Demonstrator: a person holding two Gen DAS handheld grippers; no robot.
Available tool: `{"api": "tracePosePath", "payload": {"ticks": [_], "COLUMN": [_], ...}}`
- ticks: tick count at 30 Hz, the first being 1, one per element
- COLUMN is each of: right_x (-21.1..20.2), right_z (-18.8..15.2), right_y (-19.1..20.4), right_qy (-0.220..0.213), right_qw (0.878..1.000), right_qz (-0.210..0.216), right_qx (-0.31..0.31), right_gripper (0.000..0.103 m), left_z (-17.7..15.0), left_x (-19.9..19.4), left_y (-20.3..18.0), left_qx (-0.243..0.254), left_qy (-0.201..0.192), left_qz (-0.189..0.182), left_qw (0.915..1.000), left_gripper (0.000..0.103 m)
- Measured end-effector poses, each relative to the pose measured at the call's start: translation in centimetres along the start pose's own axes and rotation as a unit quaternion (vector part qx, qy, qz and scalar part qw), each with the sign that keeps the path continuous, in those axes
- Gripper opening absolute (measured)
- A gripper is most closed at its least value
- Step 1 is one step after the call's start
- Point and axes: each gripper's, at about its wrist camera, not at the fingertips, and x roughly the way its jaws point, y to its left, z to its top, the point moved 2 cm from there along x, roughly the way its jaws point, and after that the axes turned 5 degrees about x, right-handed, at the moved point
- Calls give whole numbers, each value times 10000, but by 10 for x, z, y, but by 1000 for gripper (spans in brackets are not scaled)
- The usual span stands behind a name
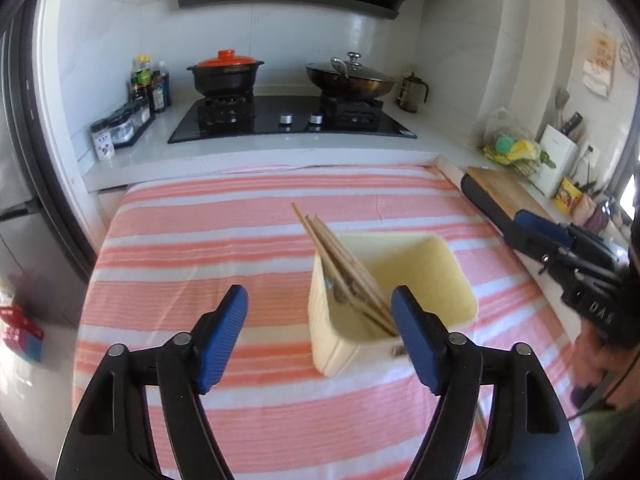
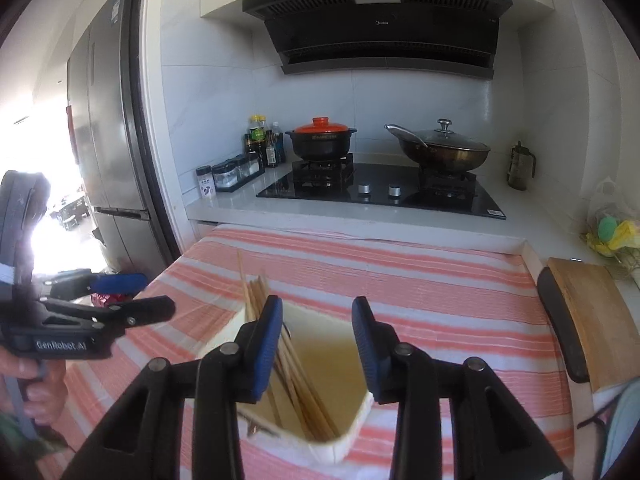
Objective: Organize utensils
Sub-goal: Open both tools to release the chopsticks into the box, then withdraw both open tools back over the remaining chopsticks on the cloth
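slim wooden chopsticks leaned in a pale yellow, ribbed rectangular bin on the pink-striped cloth. both the left gripper and right gripper, blue-padded, gaped empty.

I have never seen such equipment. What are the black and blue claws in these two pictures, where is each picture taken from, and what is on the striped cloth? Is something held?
No robot is here. A person holds a hand tool in each hand; each tool has two blue-padded fingers and a camera looking along them. One picture comes from the left gripper, the other from the right gripper; each also shows the other tool at its edge.

On the striped cloth stands a pale yellow container with wooden chopsticks leaning inside. Behind is a stove with two pots.

Both grippers are open and hold nothing. In the right view the chopsticks pass behind one pad, apparently without being gripped.
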Motion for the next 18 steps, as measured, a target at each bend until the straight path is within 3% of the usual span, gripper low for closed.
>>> {"api": "tracePosePath", "payload": {"ticks": [2, 5, 8, 12, 15, 18], "right_x": [-33, -81, -113, -143, -156, -159], "right_z": [-31, -104, -180, -251, -286, -307], "right_y": [-2, -8, -15, -40, -62, -74], "right_qy": [182, 495, 759, 939, 1092, 1365], "right_qw": [9997, 9970, 9903, 9823, 9688, 9584], "right_qz": [-107, -501, -1123, -1350, -1260, -1467], "right_qx": [-134, -309, -305, 901, 1831, 2032], "right_gripper": [38, 44, 44, 44, 44, 44], "left_z": [-32, -88, -144, -198, -219, -231], "left_x": [-28, -61, -74, -56, -34, -18], "left_y": [4, 5, -6, -39, -62, -77], "left_qx": [287, 580, 365, -156, -368, -326], "left_qy": [116, 311, 387, 499, 614, 563], "left_qz": [73, 178, 153, -222, -254, -235], "left_qw": [9995, 9977, 9985, 9984, 9971, 9976], "left_gripper": [90, 94, 97, 97, 97, 97]}}
